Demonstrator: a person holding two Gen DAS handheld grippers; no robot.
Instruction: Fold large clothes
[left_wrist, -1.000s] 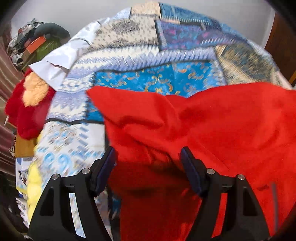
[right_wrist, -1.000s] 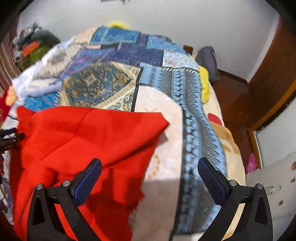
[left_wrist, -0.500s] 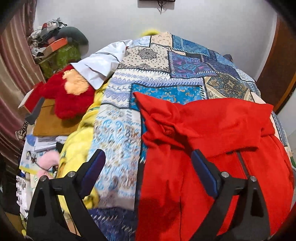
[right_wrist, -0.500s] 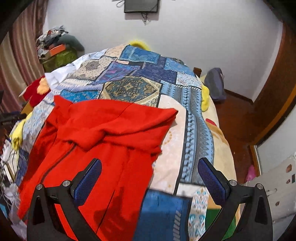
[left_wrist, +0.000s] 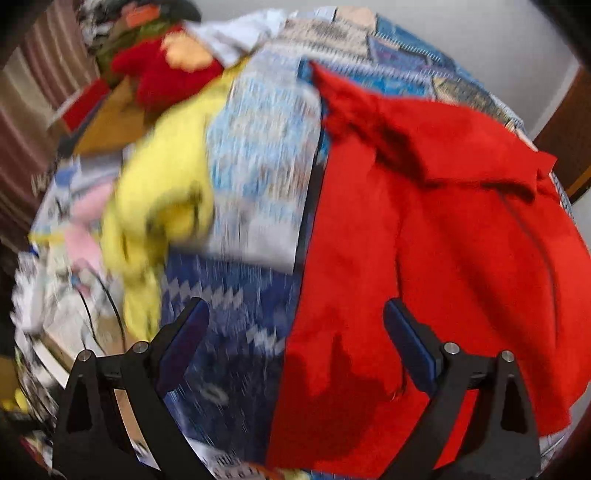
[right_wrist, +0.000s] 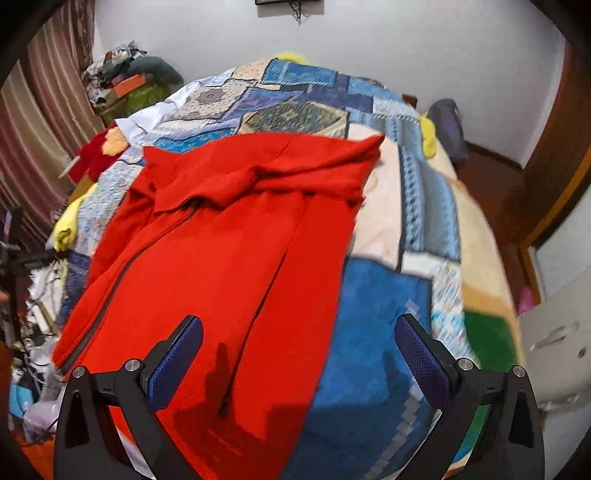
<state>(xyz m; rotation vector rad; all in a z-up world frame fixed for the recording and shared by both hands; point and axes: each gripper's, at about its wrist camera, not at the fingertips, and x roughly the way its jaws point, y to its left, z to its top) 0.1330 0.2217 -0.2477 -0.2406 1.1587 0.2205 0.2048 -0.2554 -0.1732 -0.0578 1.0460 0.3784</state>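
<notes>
A large red zip garment (right_wrist: 229, 251) lies spread lengthwise on the patchwork bedspread (right_wrist: 424, 206), its top part folded down across its upper end; it also shows in the left wrist view (left_wrist: 436, 236). My left gripper (left_wrist: 295, 332) is open and empty, above the garment's lower left edge. My right gripper (right_wrist: 299, 347) is open and empty, above the garment's lower right edge near the foot of the bed.
A yellow cloth (left_wrist: 162, 192) and a red plush toy (left_wrist: 166, 74) lie along the bed's left side, with clutter and cables (left_wrist: 74, 295) on the floor there. A dark bag (right_wrist: 447, 125) stands right of the bed by a wooden door (right_wrist: 554, 147).
Both grippers have drawn back from the garment's top end to its lower end. The left gripper let go of the red fabric and opened wide. The left view is blurred by motion.
</notes>
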